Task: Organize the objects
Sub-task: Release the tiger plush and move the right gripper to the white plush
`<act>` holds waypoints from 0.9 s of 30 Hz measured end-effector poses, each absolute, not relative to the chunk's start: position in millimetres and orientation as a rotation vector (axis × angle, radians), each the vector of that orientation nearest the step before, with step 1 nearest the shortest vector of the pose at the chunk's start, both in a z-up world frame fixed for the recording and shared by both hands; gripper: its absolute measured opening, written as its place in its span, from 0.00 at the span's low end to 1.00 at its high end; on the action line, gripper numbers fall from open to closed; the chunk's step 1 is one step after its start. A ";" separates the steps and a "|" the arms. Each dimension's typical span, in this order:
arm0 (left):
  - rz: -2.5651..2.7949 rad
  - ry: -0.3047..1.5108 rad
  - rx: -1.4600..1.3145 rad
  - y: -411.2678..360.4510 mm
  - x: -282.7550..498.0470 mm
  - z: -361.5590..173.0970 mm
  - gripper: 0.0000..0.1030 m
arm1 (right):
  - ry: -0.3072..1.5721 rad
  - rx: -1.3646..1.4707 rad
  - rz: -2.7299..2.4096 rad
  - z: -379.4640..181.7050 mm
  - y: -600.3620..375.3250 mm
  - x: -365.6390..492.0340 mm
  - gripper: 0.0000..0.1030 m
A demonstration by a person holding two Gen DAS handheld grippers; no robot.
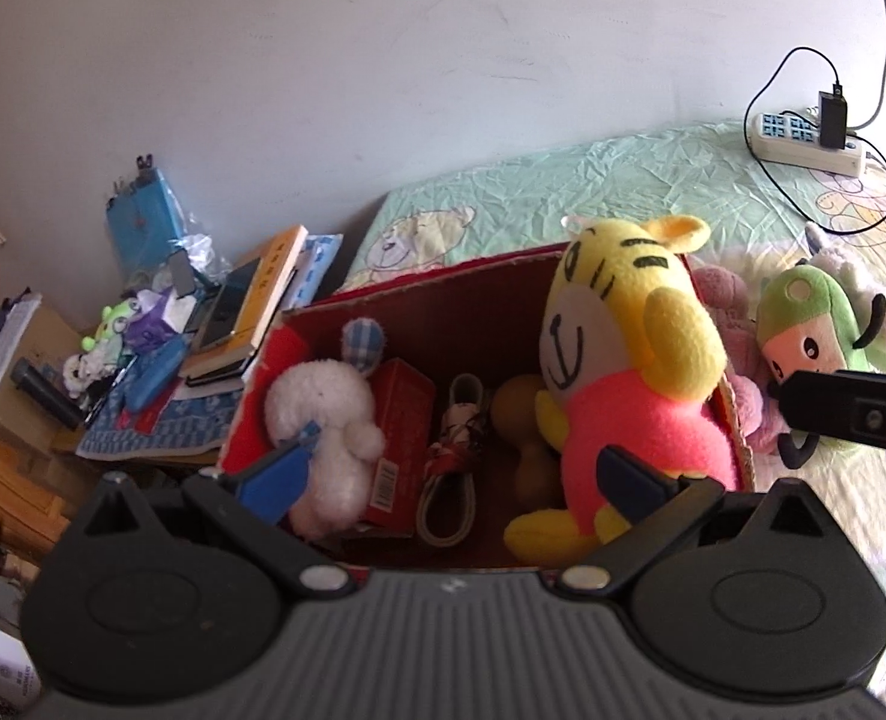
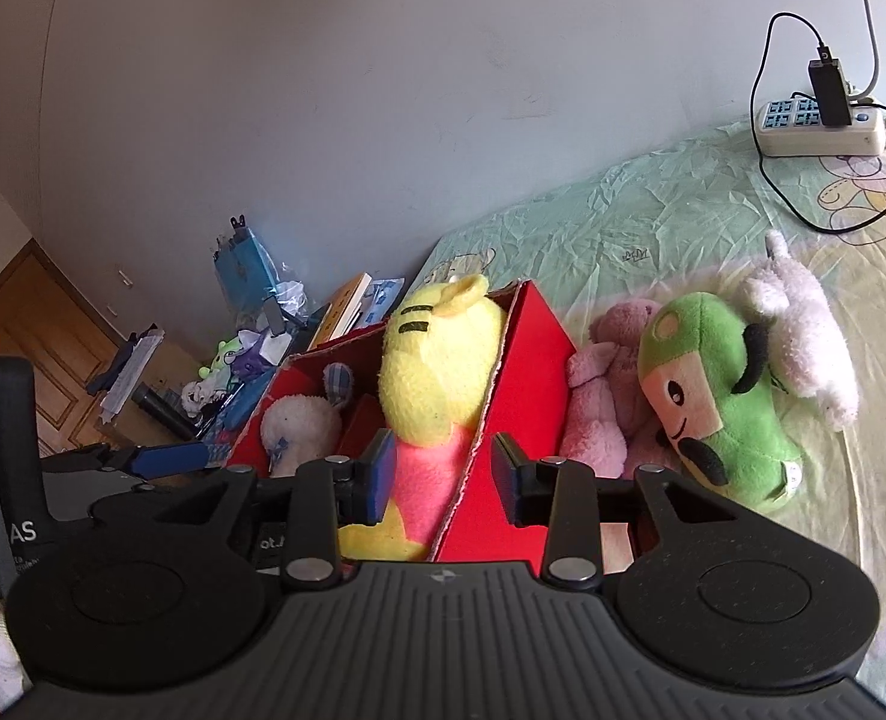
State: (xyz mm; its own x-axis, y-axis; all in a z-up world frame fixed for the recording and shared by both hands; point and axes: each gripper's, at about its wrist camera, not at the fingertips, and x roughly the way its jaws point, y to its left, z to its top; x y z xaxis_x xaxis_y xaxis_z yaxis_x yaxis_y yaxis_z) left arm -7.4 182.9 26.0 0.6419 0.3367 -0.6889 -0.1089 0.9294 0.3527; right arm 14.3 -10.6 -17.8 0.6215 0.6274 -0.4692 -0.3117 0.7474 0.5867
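The left gripper (image 1: pixel 454 479) points steeply downward with its jaws spread wide, the blue pads (image 1: pixel 275 477) far apart and pressing on nothing. The right gripper (image 2: pixel 443 474) is angled down more gently, its jaws partly parted and gripping nothing between them. In the left wrist view one black finger of the right gripper juts in from the right edge; in the right wrist view a blue-padded finger of the left gripper shows at the left, seemingly alongside.
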 end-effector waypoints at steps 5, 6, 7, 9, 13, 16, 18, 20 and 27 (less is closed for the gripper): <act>0.259 0.823 0.264 176.5 -14.9 39.2 0.99 | 0.716 0.490 0.550 -19.2 -25.9 13.3 0.37; 0.258 0.817 0.261 173.8 -16.4 41.7 0.99 | 0.716 0.491 0.546 -19.5 -28.8 13.3 0.37; 0.256 0.811 0.260 170.2 -18.1 44.1 0.99 | 0.717 0.493 0.542 -19.8 -32.5 12.5 0.37; 0.249 0.798 0.257 163.3 -20.7 48.9 0.99 | 0.720 0.495 0.534 -20.4 -37.9 12.1 0.37; 0.217 0.785 0.250 147.3 -23.5 55.6 0.99 | 0.723 0.503 0.522 -21.7 -50.7 9.7 0.37; 0.197 0.780 0.260 133.2 -23.5 56.7 0.99 | 0.722 0.508 0.510 -22.8 -60.5 8.6 0.38; 0.178 0.783 0.264 122.7 -22.9 56.2 0.99 | 0.721 0.511 0.497 -23.8 -67.2 7.4 0.38; 0.157 0.787 0.266 113.1 -21.7 54.9 0.99 | 0.721 0.517 0.480 -25.4 -76.0 6.7 0.38; 0.083 0.799 0.293 75.9 -17.2 48.0 0.99 | 0.728 0.542 0.419 -34.4 -105.3 3.5 0.39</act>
